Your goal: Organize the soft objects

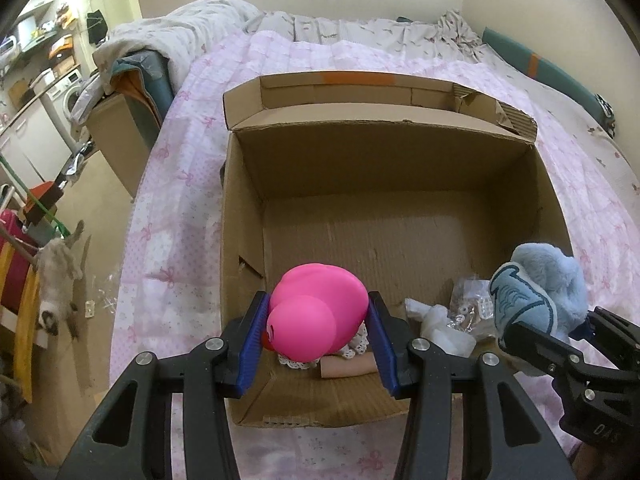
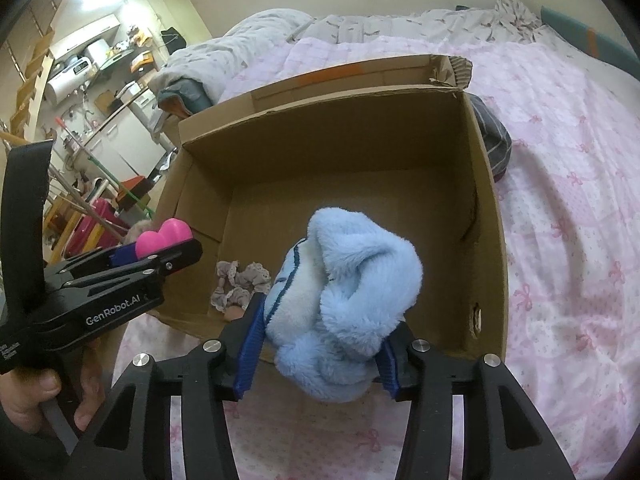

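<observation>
An open cardboard box [image 1: 384, 152] stands on a pink bedspread; it also shows in the right wrist view [image 2: 486, 240]. My left gripper [image 1: 318, 336] is shut on a pink rubber toy [image 1: 320, 312] and holds it over the box's near left corner. From the right wrist view the left gripper [image 2: 160, 256] and the pink toy [image 2: 164, 236] are at the left. My right gripper [image 2: 320, 344] is shut on a fluffy blue plush [image 2: 348, 296] above the box's near edge. The plush [image 1: 536, 292] shows at the right in the left wrist view. A lacy doll [image 2: 240, 280] lies in the box.
Inside the box lie a clear plastic bag [image 1: 472, 304] and a white cloth [image 1: 436, 324]. A dark striped cloth [image 2: 496, 140] lies beside the box's right wall. A rumpled quilt [image 1: 192, 28] is heaped at the bed's far end. Furniture and clutter fill the floor at the left.
</observation>
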A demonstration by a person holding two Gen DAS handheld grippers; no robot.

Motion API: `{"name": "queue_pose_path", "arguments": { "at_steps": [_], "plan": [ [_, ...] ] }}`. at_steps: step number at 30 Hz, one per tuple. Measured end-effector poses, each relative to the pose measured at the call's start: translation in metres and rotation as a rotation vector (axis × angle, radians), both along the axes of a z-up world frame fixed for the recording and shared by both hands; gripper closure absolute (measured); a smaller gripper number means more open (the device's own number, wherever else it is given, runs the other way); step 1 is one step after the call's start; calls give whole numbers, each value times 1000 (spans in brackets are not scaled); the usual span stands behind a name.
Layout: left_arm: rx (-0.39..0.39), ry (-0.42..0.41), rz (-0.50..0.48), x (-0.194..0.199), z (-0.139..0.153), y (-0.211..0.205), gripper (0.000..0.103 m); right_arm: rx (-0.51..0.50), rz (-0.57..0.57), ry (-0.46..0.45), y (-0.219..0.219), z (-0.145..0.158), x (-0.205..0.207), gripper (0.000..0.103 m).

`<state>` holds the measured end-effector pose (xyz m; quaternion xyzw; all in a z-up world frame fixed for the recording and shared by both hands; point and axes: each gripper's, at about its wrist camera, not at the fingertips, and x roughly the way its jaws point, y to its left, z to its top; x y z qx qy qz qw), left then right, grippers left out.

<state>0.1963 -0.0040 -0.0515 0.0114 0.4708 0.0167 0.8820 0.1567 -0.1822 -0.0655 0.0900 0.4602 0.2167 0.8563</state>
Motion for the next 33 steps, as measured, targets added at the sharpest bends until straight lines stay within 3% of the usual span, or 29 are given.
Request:
{"name": "queue_pose_path", "arguments": {
  "at_steps": [2, 4, 6, 9, 13, 18, 22, 27, 33],
  "plan": [
    [-11, 9, 3, 0, 1, 1, 57, 9, -3, 2, -1, 1, 0, 46],
    [-46, 10, 3, 0, 5, 2, 36, 32, -9, 5, -4, 1, 1, 35],
    [-84, -27, 16, -4, 13, 6, 24, 57, -24, 4, -7, 2, 2, 26],
    [-82, -65, 32, -7, 21, 7, 23, 91, -75, -23, -18, 9, 2, 0],
    [-77, -71, 50, -9, 32, 9, 23, 134, -113, -51, -28, 17, 1, 0],
    [-46, -202, 48, -36, 68, 11, 23, 111, -144, -97, -33, 41, -5, 0],
    [-39, -255, 84, -62, 88, 20, 23, 80, -168, -124, -36, 60, -17, 0],
    [-38, -246, 82, -88, 93, 26, 23, 78, -161, -160, -40, 83, -45, 0],
    [-113, -247, 98, -125, 105, 35, 21, 54, -149, -226, -40, 108, -77, 0]
  ]
}}
